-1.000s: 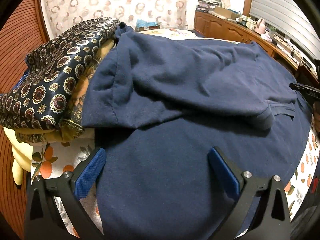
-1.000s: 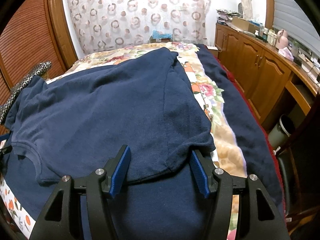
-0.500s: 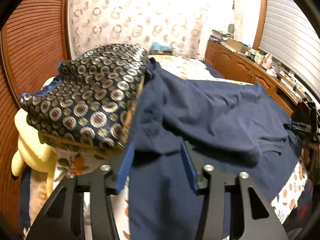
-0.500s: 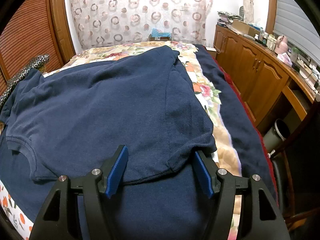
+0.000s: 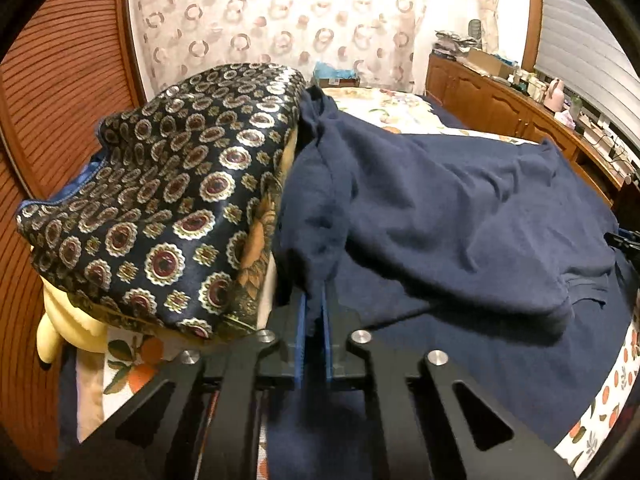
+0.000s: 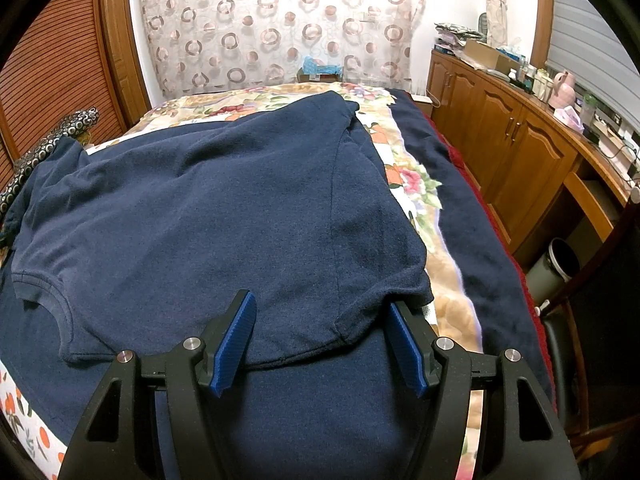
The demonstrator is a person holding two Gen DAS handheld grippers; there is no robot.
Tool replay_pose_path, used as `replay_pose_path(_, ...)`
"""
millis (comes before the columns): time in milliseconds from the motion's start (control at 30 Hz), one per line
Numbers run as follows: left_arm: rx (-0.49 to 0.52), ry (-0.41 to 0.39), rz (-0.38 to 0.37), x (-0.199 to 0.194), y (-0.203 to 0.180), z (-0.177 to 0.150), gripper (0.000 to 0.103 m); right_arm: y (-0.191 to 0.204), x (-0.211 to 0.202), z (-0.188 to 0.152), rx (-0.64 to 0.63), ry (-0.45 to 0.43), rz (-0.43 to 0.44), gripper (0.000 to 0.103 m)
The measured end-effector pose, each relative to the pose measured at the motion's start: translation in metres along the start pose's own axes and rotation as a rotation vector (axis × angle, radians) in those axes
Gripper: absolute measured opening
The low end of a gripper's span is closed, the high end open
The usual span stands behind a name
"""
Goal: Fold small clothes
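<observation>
Left gripper (image 5: 315, 312): blue pads pressed nearly together, pinching the sleeve edge of the navy T-shirt (image 5: 440, 216) on its left side, right beside the patterned cushion (image 5: 160, 216). A thin fold of fabric sits between the pads.

Right gripper (image 6: 326, 332): fingers spread wide, straddling the shirt's right sleeve hem (image 6: 360, 320) (not gripping; fabric lies between the pads, and whether it touches either I cannot tell). The right pad (image 6: 406, 350) sits at the outer sleeve corner, the left pad (image 6: 234, 342) over the shoulder area.

Shirt position: spread across the bed (image 6: 416, 184), on top of a second navy cloth (image 6: 320, 408) that extends toward the cameras. Neckline (image 6: 44, 292) shows on the left of the right wrist view, facing the near edge. The body is wrinkled in the left wrist view, with a bunched fold along the near side.

Surroundings: floral bedspread under everything; orange-print sheet (image 5: 600, 412) visible at the near edge. Cushion overlaps a yellow plush item (image 5: 60, 328) at the left. Wooden cabinets (image 6: 512, 136) run along the right wall, a bin (image 6: 560, 264) on the floor beside them, ring-patterned curtain (image 6: 280, 24) at the far end.
</observation>
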State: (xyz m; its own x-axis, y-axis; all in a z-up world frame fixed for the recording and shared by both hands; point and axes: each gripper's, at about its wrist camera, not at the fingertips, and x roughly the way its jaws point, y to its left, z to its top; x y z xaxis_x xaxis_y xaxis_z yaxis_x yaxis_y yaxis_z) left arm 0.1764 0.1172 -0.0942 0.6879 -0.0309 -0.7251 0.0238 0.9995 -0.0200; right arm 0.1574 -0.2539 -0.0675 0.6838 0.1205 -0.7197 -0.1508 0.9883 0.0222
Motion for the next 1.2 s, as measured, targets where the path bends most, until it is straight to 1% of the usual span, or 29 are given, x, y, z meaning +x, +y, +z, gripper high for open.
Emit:
replay_pose_path(100, 0.014, -0.019, -0.003, -0.006, -0.001, 0.002, 0.005, 0.0, 0.0, 0.0, 0.0, 0.0, 0.0, 0.067)
replay_pose_path(200, 0.002, -0.048, -0.074, -0.022, -0.002, 0.002, 0.005, 0.0, 0.0, 0.0, -0.001, 0.0, -0.003, 0.067)
replay_pose_path(300, 0.0, -0.077, -0.109, -0.037, -0.004, 0.002, 0.004, -0.001, 0.0, 0.001, 0.003, 0.001, -0.005, 0.067)
replay_pose_path(367, 0.006, -0.098, -0.129, -0.047, -0.007, 0.004, 0.004, -0.005, -0.001, 0.003, 0.019, 0.001, -0.007, 0.054)
replay_pose_path(400, 0.009, -0.104, -0.134, -0.051, -0.008, 0.003, 0.004, -0.007, -0.002, 0.004, 0.025, -0.001, -0.006, 0.034)
replay_pose_path(433, 0.011, -0.114, -0.141, -0.056, -0.01, 0.004, 0.004, -0.009, -0.002, 0.005, 0.032, -0.003, 0.0, 0.02)
replay_pose_path(467, 0.012, -0.125, -0.149, -0.061, -0.012, 0.005, 0.004, -0.01, -0.003, 0.006, 0.041, -0.005, 0.005, 0.015)
replay_pose_path(500, 0.012, -0.135, -0.156, -0.066, -0.013, 0.006, 0.004, -0.011, -0.003, 0.007, 0.044, -0.008, 0.018, 0.007)
replay_pose_path(533, 0.011, -0.148, -0.162, -0.071, -0.014, 0.007, 0.004, -0.011, -0.005, 0.008, 0.039, -0.014, 0.027, 0.006)
replay_pose_path(633, 0.008, -0.188, -0.173, -0.088, -0.012, 0.011, 0.004, -0.013, -0.024, 0.01, 0.036, -0.082, 0.036, 0.005)
replay_pose_path(800, -0.007, -0.237, -0.196, -0.116, -0.003, 0.009, 0.004, -0.017, -0.075, 0.009, 0.028, -0.202, 0.048, 0.005)
replay_pose_path(967, -0.043, -0.263, -0.216, -0.135, 0.011, -0.002, 0.004, -0.022, -0.118, -0.001, 0.006, -0.267, 0.045, 0.005)
replay_pose_path(1033, -0.047, -0.256, -0.218, -0.139, 0.015, -0.011, 0.004, -0.026, -0.133, -0.006, 0.006, -0.286, 0.048, 0.005)
replay_pose_path(1100, -0.054, -0.233, -0.219, -0.14, 0.017, -0.025, 0.004, -0.032, -0.145, -0.013, 0.014, -0.297, 0.061, 0.005)
replay_pose_path(1167, -0.055, -0.199, -0.204, -0.134, 0.016, -0.038, 0.004, -0.033, -0.147, -0.024, 0.003, -0.292, 0.051, 0.005)
replay_pose_path(1200, -0.053, -0.181, -0.187, -0.129, 0.015, -0.044, 0.004, -0.035, -0.142, -0.031, -0.006, -0.268, 0.041, 0.005)
